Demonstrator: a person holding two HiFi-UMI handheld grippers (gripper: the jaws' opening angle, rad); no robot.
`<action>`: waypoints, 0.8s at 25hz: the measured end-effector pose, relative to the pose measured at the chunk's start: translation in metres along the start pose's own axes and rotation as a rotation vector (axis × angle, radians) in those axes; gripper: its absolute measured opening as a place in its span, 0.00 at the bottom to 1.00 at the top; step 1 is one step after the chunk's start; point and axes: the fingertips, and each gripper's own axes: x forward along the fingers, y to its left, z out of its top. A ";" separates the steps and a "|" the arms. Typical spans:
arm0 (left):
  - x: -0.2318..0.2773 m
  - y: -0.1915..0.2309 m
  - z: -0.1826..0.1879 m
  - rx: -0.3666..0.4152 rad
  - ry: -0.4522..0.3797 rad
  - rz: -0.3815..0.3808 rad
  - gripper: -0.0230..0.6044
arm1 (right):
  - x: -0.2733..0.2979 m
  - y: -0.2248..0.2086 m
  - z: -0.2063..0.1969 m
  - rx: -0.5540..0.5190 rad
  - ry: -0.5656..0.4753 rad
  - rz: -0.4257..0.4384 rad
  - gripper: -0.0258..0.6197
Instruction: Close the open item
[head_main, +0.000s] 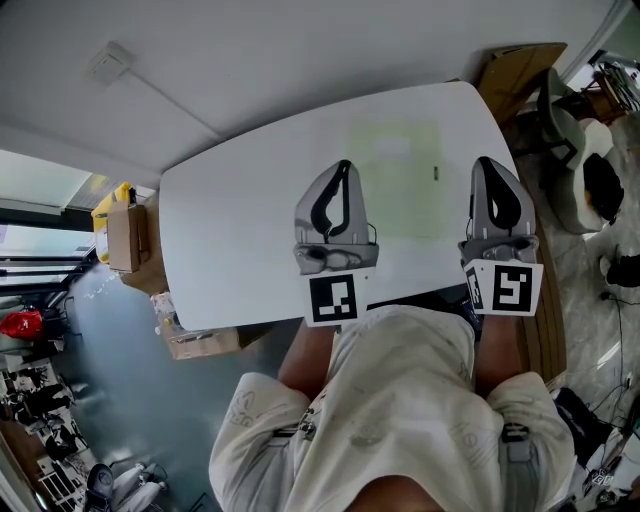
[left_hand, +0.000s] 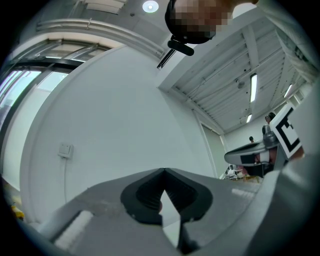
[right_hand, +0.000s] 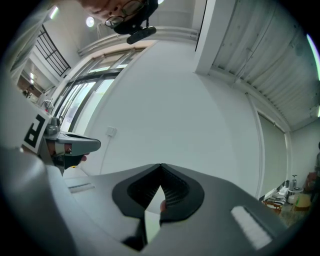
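Note:
A pale green flat rectangle (head_main: 395, 180) lies on the white table (head_main: 240, 230), between and beyond my two grippers; I cannot tell what it is or whether it is open. My left gripper (head_main: 345, 166) is held near the table's front edge, shut with nothing between its jaws. My right gripper (head_main: 487, 162) is held at the table's right front corner, also shut and empty. In the left gripper view the left gripper (left_hand: 163, 171) points at a bare white wall, with the right gripper (left_hand: 260, 154) at its side. The right gripper view shows the right gripper (right_hand: 161, 166) the same way.
Cardboard boxes (head_main: 125, 235) stand left of the table and another box (head_main: 200, 342) sits at its front left corner. A brown board (head_main: 520, 68) and a chair (head_main: 585, 170) are at the right. The person's torso (head_main: 400, 420) fills the bottom of the head view.

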 end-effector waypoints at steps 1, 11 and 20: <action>0.000 0.000 0.000 0.001 0.001 -0.001 0.04 | 0.001 0.001 0.000 -0.012 0.001 0.003 0.04; 0.003 0.004 -0.001 -0.001 0.003 0.003 0.04 | 0.004 0.005 -0.001 -0.045 0.012 0.022 0.04; 0.004 0.007 -0.006 -0.017 0.014 0.002 0.04 | 0.007 0.003 -0.006 -0.056 0.032 0.018 0.04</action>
